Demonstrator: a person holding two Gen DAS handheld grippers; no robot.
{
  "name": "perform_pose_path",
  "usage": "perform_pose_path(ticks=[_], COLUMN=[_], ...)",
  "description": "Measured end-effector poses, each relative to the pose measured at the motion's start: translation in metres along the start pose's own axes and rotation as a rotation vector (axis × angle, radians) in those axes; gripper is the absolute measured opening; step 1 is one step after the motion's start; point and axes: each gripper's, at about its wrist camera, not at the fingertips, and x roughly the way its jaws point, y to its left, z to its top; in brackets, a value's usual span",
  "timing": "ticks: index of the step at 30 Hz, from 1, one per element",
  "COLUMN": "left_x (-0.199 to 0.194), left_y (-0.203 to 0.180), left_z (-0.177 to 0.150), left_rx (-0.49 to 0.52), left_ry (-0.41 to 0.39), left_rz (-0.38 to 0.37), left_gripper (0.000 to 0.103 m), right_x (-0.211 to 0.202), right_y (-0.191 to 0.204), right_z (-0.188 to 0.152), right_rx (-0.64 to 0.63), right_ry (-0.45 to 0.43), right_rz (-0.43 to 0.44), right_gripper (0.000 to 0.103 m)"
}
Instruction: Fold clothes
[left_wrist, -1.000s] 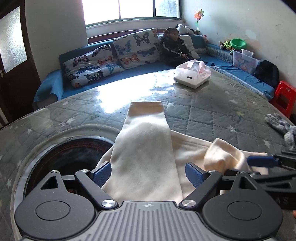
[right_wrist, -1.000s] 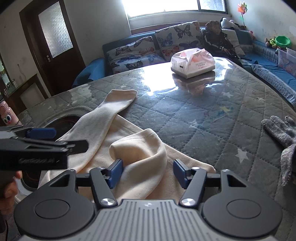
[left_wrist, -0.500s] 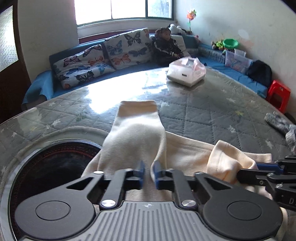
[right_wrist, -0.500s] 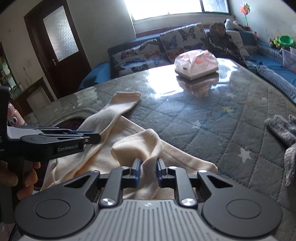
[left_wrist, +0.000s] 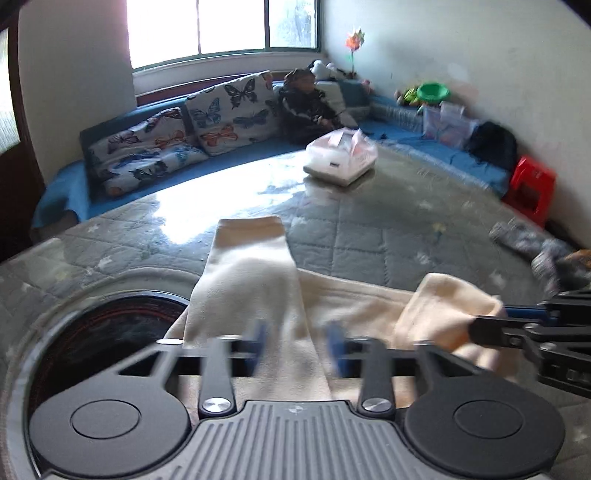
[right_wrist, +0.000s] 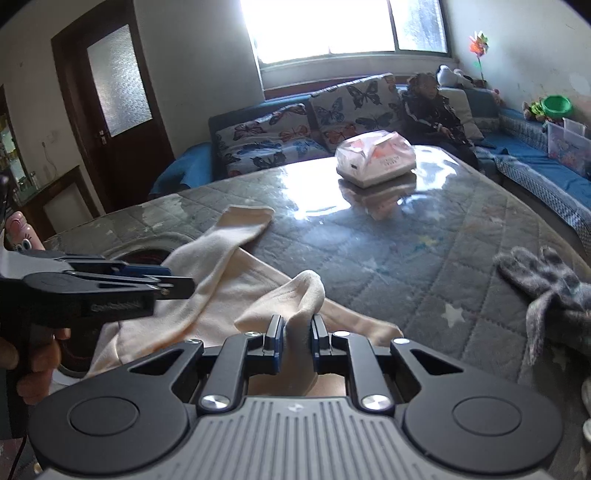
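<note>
The cream garment (left_wrist: 258, 288) lies on the quilted table (left_wrist: 388, 236). The right gripper (right_wrist: 295, 338) pinches a raised fold of it tight. The left gripper (left_wrist: 297, 347) has just been opening, the cloth loose between its jaws

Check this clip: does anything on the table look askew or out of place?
Yes. The cream garment lies rumpled, one edge draped over the round dark opening in the table. A grey glove lies crumpled by the right edge.

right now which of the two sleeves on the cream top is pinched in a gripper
The bunched-up sleeve, clamped in the right gripper. The long flat sleeve only lies between the left gripper's jaws, which have just been opening.
</note>
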Motion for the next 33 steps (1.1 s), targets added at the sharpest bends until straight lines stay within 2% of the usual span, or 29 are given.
perform_pose_path(ticks=[3, 7, 8, 9, 10, 12, 14, 19, 24, 30, 33], left_x=[0.016, 0.035, 0.038, 0.039, 0.038, 0.035, 0.027, -0.009, -0.068, -0.158, -0.199], left_y=[-0.003, 0.002, 0.005, 0.008, 0.012, 0.019, 0.028, 0.053, 0.084, 0.119, 0.13], left_z=[0.001, 0.001, 0.001, 0.001, 0.001, 0.001, 0.0, -0.005, -0.02, -0.057, -0.085], left_rx=[0.01, -0.025, -0.042, -0.057, -0.066, -0.086, -0.116, -0.192, -0.276, -0.372, -0.411], left_ry=[0.024, 0.048, 0.046, 0.042, 0.039, 0.033, 0.021, -0.045, -0.133, -0.246, -0.269], left_rz=[0.013, 0.026, 0.025, 0.021, 0.022, 0.014, 0.021, 0.053, 0.086, 0.16, 0.189], left_gripper=[0.056, 0.055, 0.05, 0.037, 0.031, 0.009, 0.008, 0.007, 0.007, 0.006, 0.006], right_x=[0.0, 0.003, 0.003, 0.003, 0.003, 0.0, -0.006, -0.029, -0.056, -0.095, -0.114], right_y=[-0.004, -0.007, -0.007, -0.007, -0.008, -0.009, -0.009, -0.005, -0.008, -0.019, -0.026], right_z=[-0.004, -0.008, -0.008, -0.009, -0.009, -0.009, -0.007, -0.006, -0.009, -0.012, -0.015], right_rx=[0.015, 0.028, 0.027, 0.027, 0.025, 0.023, 0.022, -0.026, -0.04, -0.039, -0.04], right_ry=[0.01, 0.021, 0.022, 0.024, 0.022, 0.013, -0.007, -0.072, -0.12, -0.186, -0.218], right_rz=[-0.003, -0.001, -0.001, -0.001, -0.002, -0.003, -0.006, -0.036, -0.059, -0.104, -0.131], right_gripper=[0.014, 0.014, 0.014, 0.014, 0.014, 0.014, 0.014, 0.014, 0.014, 0.014, 0.014])
